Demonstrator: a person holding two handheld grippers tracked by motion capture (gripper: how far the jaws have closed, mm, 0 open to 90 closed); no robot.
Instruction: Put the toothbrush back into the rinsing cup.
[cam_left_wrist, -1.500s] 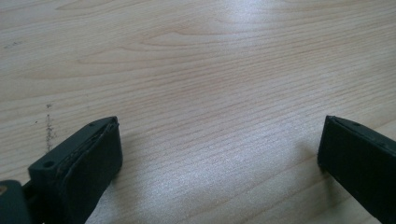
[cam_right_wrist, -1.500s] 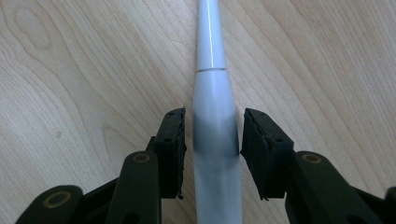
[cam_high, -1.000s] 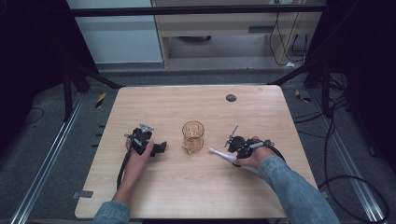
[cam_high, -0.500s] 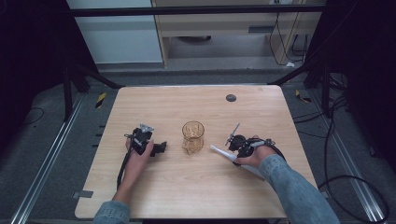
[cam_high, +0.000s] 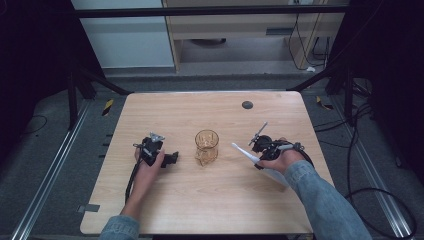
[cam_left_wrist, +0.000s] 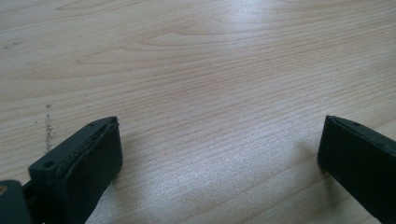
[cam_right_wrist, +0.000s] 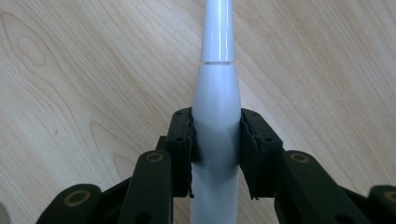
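Clamping a white electric toothbrush (cam_right_wrist: 216, 107), right gripper (cam_right_wrist: 216, 140) jaws pressed on both sides; left gripper (cam_left_wrist: 219, 154) jaws apart over bare worktop (cam_left_wrist: 210, 70).

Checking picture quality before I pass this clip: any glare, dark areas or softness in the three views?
High view: table evenly lit, surroundings dark, overall soft. Left gripper view: pale sheen on the wood between the open left gripper. Right gripper view: bright highlight on the white toothbrush, sharp near the right gripper.

We are noting a white electric toothbrush (cam_right_wrist: 216, 98), black gripper pads (cam_right_wrist: 182, 149), an amber-tinted glass cup (cam_high: 206, 145), and pale wood-grain table (cam_high: 200, 200); denim-blue sleeve (cam_high: 325, 205).
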